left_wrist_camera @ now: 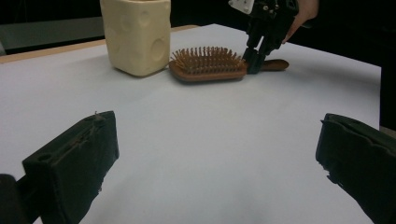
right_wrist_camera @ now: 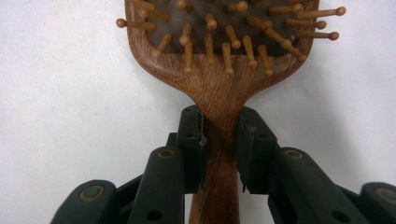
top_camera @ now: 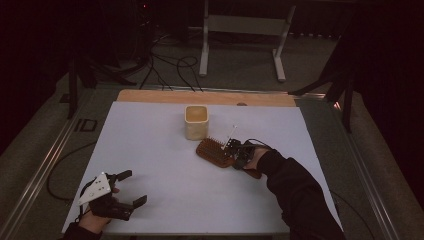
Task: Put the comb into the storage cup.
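Wooden hairbrush lies bristles-up on the white table sheet, just in front of the cream holder cup and beside it, not quite touching as far as the left gripper view shows. Handle points toward the person's right side.

Right gripper stands over the neck of the brush, where the handle meets the paddle. Its two jaws sit one on each side of the neck; the pads look pressed against the wood, so it reads as clamped on the hairbrush. The brush itself rests flat on the sheet.

Left gripper idles near the table's near-left corner, jaws spread wide, nothing between them, well apart from the brush.

Step in hand, as judged: securing the hold before lifting, likely to carry the brush to the cup.

Notes for doing it well:
- Hold is at the narrowest, tapered part; wood may slide toward the thinner handle. Squeeze firmly before raising.
- The paddle is the heavy end and sits ahead of the grip, so expect it to droop. Lift slowly, keep the wrist level.
- Cup stands close; raise straight up first so the bristles do not catch its wall.
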The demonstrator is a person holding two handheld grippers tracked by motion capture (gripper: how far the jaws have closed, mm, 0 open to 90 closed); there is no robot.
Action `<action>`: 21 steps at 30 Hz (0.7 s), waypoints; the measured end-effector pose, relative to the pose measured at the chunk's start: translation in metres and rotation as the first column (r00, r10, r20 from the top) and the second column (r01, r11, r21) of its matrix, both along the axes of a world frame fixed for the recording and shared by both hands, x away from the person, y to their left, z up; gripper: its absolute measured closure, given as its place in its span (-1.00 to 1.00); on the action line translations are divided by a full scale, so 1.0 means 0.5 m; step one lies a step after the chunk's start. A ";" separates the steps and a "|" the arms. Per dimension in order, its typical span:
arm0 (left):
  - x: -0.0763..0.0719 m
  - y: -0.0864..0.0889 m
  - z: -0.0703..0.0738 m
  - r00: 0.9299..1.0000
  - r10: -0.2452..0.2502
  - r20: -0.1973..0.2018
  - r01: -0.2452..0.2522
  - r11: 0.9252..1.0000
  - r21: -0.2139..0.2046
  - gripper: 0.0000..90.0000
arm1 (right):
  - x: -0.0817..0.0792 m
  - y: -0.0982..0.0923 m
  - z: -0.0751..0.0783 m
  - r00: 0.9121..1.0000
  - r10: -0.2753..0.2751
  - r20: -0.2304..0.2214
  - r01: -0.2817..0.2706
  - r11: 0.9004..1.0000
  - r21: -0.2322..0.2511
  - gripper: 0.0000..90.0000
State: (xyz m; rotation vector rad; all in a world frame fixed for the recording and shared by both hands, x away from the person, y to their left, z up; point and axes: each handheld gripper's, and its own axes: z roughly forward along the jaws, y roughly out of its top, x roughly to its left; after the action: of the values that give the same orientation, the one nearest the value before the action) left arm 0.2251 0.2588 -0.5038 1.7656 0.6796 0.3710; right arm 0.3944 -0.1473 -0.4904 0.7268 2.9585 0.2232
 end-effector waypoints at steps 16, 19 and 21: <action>0.001 0.001 0.000 1.000 0.005 -0.003 -0.005 1.000 -0.004 -1.00 | -0.023 -0.027 0.000 0.998 -0.017 0.057 0.010 0.994 0.109 0.64; 0.001 0.001 0.000 1.000 0.004 -0.004 -0.004 1.000 -0.004 -1.00 | -0.029 -0.032 0.000 0.997 -0.030 0.064 0.021 0.992 0.128 0.64; 0.001 0.001 0.000 1.000 0.004 -0.004 -0.004 1.000 -0.004 -1.00 | -0.034 -0.035 0.000 0.997 -0.038 0.063 0.029 0.990 0.136 0.64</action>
State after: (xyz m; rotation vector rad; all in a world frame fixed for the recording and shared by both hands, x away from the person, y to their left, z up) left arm 0.2257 0.2593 -0.5040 1.7616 0.6857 0.3688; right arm 0.3774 -0.1648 -0.4902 0.7685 2.8890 0.4398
